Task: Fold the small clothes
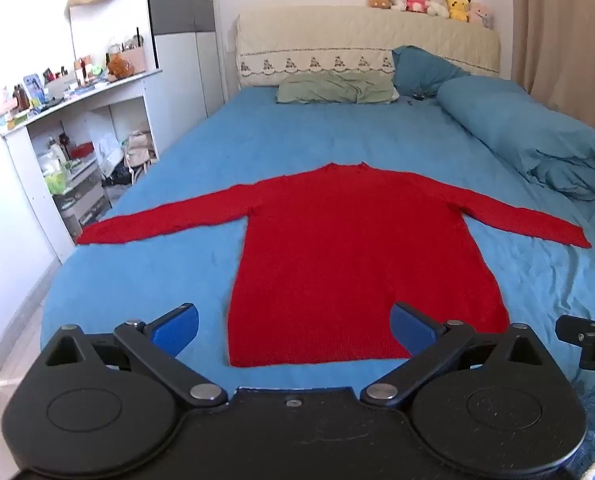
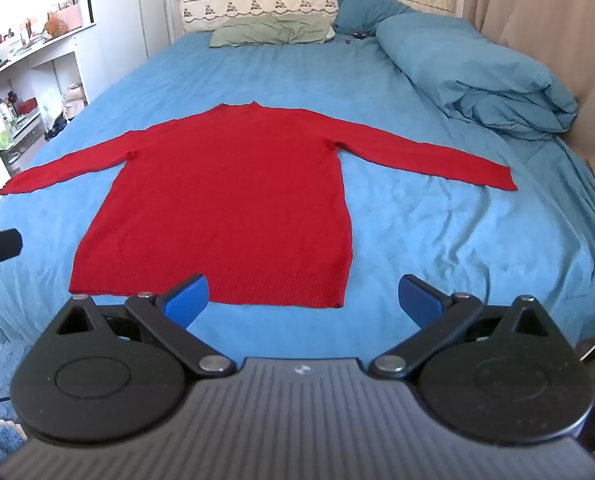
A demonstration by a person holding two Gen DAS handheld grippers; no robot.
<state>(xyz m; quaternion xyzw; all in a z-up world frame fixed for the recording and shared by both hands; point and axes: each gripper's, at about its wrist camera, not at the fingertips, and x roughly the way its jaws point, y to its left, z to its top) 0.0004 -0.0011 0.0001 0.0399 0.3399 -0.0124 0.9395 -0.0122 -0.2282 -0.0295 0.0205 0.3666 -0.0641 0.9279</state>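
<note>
Red sweater spread flat on the blue bed, nothing folded yet.

The bed carries the red sweater at its middle — collar toward the headboard, hem toward the grippers, body running lengthwise, sleeves stretched crosswise to either edge. The left gripper and right gripper both hover near the hem, fingers spread wide, holding nothing. Likely risk: the loose knit bunching or dragging the soft sheet if pinched unevenly — a crooked fold.
</note>
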